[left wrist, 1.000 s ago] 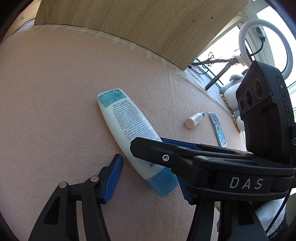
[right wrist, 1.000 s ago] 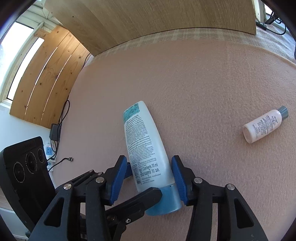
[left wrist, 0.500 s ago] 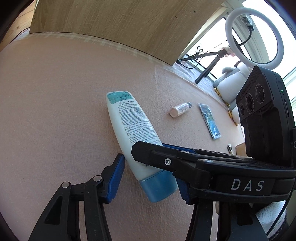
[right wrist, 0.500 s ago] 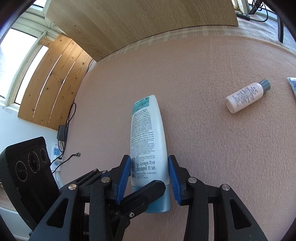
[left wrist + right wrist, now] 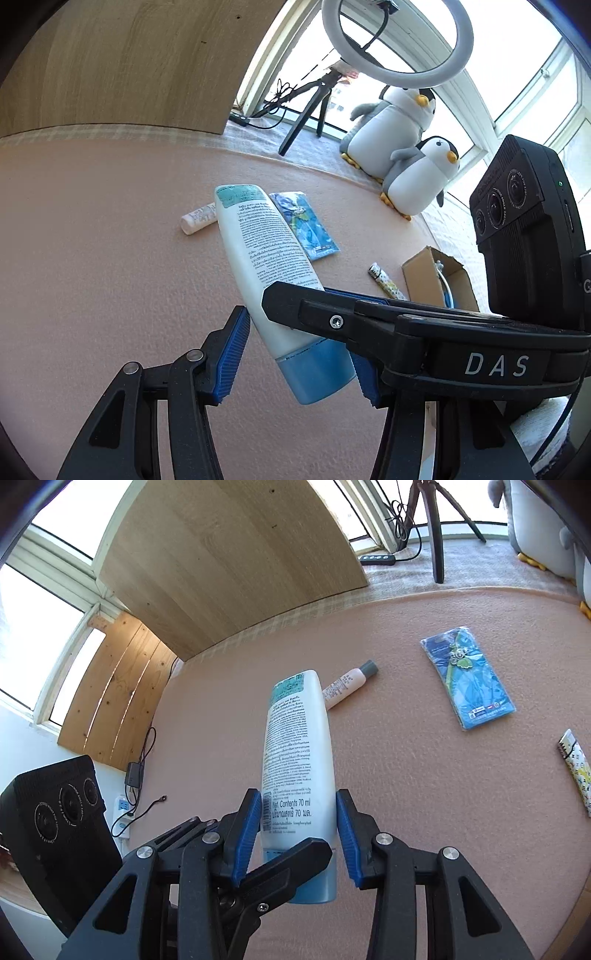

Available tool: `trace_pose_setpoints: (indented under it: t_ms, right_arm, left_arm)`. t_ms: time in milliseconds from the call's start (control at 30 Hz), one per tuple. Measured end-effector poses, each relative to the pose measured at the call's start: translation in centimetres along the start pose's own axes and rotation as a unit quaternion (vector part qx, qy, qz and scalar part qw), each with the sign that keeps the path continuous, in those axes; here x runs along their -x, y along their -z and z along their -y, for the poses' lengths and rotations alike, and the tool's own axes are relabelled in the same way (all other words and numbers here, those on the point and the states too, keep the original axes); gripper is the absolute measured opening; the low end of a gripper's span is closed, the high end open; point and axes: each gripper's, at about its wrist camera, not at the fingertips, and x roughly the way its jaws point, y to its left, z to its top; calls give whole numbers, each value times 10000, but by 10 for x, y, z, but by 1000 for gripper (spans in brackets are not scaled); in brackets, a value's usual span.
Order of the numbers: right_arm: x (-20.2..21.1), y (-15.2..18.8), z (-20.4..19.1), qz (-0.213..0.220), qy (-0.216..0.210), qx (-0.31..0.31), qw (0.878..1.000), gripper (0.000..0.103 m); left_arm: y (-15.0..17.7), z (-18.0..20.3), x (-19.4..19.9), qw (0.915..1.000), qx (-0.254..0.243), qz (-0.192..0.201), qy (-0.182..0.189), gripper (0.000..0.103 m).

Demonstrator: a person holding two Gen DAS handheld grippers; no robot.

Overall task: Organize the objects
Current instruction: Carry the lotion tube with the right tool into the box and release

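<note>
Carrying the bottle (image 5: pixel 297 760) clear of the pink blanket (image 5: pixel 110 240), no longer lying flat as a second ago. Clamping it just above the blue cap with the right hand-held gripper (image 5: pixel 297 812). Bracketing the same end narrowly with the left hand-held gripper (image 5: pixel 299 350); impossible to tell whether pinching or merely flanking. Swinging round toward the open cardboard box (image 5: pixel 417 273), newly in sight and probably the drop-off. Leaving the small bottle (image 5: pixel 345 686) and the blue packet (image 5: pixel 469 686) waiting.
</note>
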Motion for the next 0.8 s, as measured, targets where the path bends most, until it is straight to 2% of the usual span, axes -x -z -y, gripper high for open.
trace_pose_setpoints:
  t_ms: [333, 633, 800]
  right_arm:
    - [89, 31, 75, 601, 350, -582, 9959, 38]
    - [154, 64, 144, 1027, 620, -1155, 9860, 38]
    - [176, 84, 172, 1161, 729, -1421, 9803, 38]
  left_arm:
    - [16, 118, -45, 9953, -711, -334, 571, 57]
    - [39, 214, -89, 9835, -1293, -740, 1022, 57]
    - [56, 251, -108, 9758, -1528, -990, 1215, 57]
